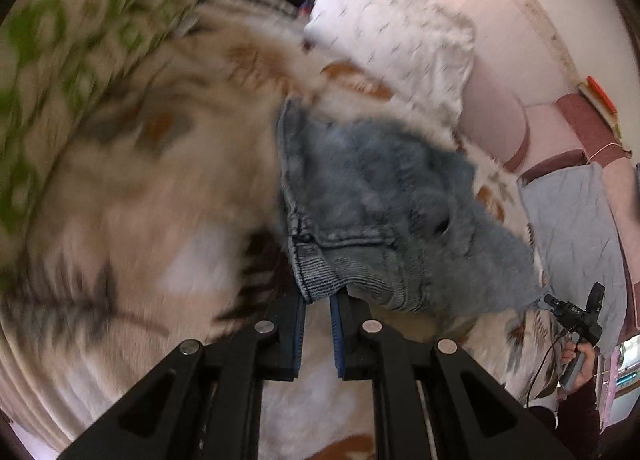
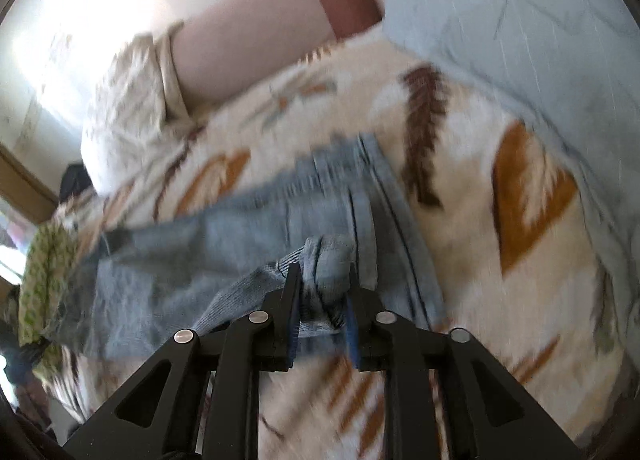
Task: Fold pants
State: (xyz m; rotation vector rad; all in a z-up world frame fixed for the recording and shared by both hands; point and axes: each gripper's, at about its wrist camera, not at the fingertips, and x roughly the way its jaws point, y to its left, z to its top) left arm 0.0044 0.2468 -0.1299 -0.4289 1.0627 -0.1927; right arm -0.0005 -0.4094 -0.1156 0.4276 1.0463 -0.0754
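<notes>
Both claws grasp the pants over the bedspread.
The left gripper (image 1: 318, 300) clamps the pants (image 1: 372, 195) at the ribbed edge; the right gripper (image 2: 322, 284) grips bunched denim, bare bedspread (image 2: 480, 260) to its right.

faded blue denim pants (image 1: 372, 195) lie bunched across the patterned bedspread (image 2: 460, 187), ribbed edge lifted.

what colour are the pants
Faded light blue denim pants, shown best in the left wrist view.

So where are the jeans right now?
The jeans lie bunched on the patterned blanket, below the white pillow in the left wrist view, an edge in each gripper.
</notes>
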